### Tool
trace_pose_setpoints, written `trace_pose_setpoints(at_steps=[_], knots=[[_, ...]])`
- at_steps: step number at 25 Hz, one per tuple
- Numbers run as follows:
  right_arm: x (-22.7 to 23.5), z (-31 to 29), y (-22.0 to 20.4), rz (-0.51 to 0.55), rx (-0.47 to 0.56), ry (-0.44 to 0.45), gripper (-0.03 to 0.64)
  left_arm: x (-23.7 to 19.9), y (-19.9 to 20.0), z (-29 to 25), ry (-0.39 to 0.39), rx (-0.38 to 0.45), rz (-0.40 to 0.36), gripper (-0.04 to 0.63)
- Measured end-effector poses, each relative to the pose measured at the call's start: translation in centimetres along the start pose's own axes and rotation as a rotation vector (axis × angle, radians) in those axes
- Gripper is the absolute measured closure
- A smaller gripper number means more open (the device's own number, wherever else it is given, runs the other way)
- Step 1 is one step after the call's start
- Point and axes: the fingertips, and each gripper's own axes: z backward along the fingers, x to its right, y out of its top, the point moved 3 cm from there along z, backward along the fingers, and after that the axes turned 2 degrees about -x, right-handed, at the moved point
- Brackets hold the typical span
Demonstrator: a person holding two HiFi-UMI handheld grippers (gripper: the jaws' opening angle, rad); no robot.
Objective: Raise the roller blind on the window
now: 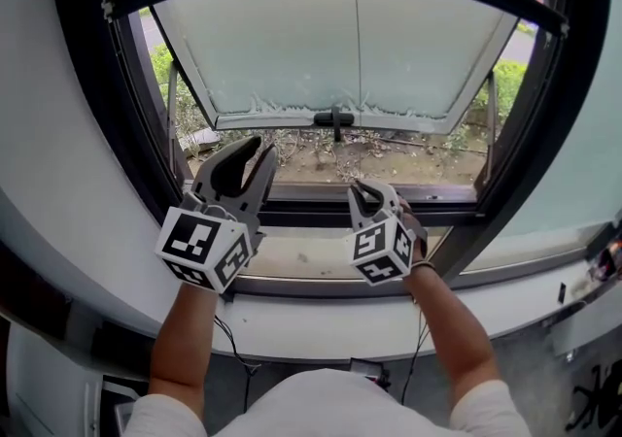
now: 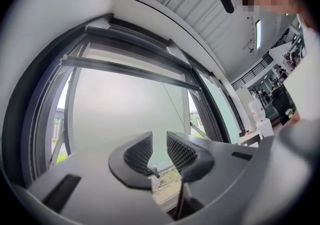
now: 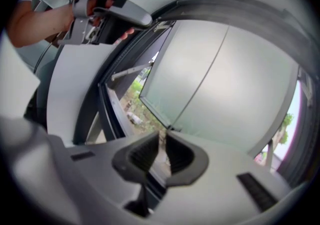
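Head view, blind covering upper window, its top cut off, bare strip below, left gripper and right gripper low before it, left gripper view, jaws apart, empty, right gripper view, jaws a slit apart, anything thin between unreadable.

My head camera sits above both arms and looks steeply down at the window and its blind, which are near. The left gripper camera looks slightly upward along its jaws, close to the blind. The right gripper camera is rolled sideways, faces the same blind and catches the left gripper at top left. All three views share the blind and the window frame
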Motion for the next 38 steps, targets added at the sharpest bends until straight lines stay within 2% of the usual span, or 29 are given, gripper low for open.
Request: trace_pose_setpoints(at_steps=[10, 19, 27, 38], knots=[[0.7, 0.3, 1.5, -0.038, 0.041, -0.03, 0.565, 1.3, -5.0, 2.6, 0.0, -0.047, 0.126, 0.492], [1.0, 1.1, 2.8, -0.05, 0.08, -0.054, 0.565, 3.8, -8.5, 4.8, -0.038, -0.106, 0.201, 0.492], [2.4, 1.9, 4.6, -0.051, 0.111, -0.1, 0.565, 4.3, -10.2, 5.5, -0.062, -0.136, 0.241, 0.492], [3.5, 2.9, 6.8, -0.05, 0.151, -0.137, 0.565, 4.9, -10.4, 6.3, -0.079, -0.138, 0.257, 0.492]])
